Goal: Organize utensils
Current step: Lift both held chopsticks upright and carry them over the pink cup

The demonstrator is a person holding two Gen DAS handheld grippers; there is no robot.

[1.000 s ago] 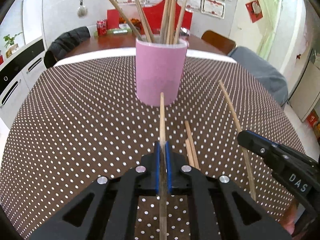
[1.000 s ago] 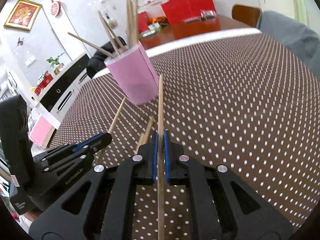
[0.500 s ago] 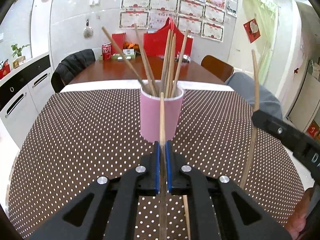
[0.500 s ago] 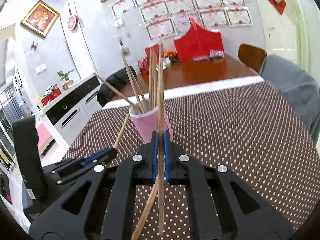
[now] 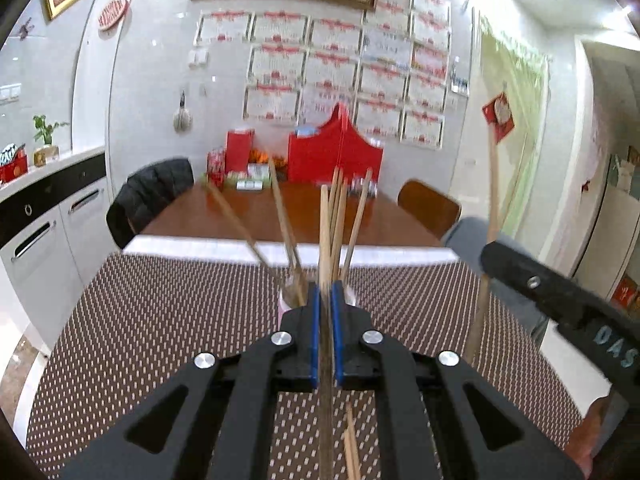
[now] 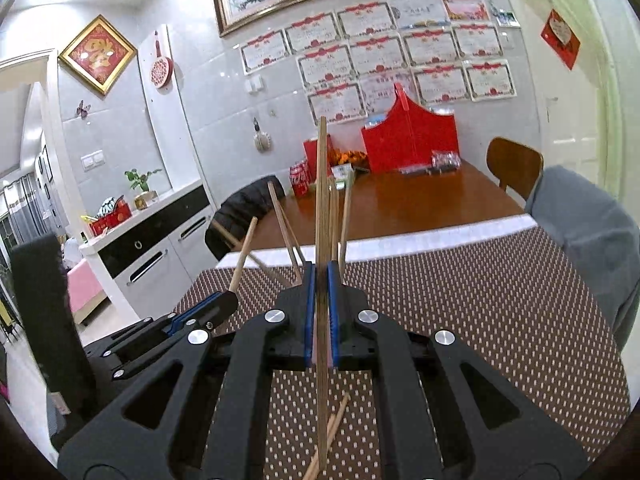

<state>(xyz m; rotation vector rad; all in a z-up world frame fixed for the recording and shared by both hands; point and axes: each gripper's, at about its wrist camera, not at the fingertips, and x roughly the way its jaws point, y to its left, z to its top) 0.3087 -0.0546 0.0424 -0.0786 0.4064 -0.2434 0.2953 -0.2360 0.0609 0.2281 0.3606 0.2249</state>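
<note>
The left gripper (image 5: 326,292), black with blue pads, was pinched on a long pale wooden chopstick (image 5: 325,232) that ran between its jaws and stuck out ahead of them, lifted above the counter (image 5: 160,320), which was covered in a brown cloth with white dots. Directly behind that gripper's tips stood the pink cylindrical holder (image 5: 284,306), mostly hidden, with several more wooden chopsticks (image 5: 282,216) leaning out of it at different angles. The right gripper (image 6: 319,276), of the same black and blue build, was likewise clamped on a second long wooden chopstick (image 6: 321,184), which pointed upward and forward past its jaws; in the left wrist view that stick (image 5: 493,200) rose almost upright at the right side. In the right wrist view the left gripper (image 6: 224,300) showed at the lower left with its stick slanting up. Two loose wooden chopsticks (image 6: 334,428) lay on the dotted cloth below the grippers, close together and near the front edge of the counter.
</note>
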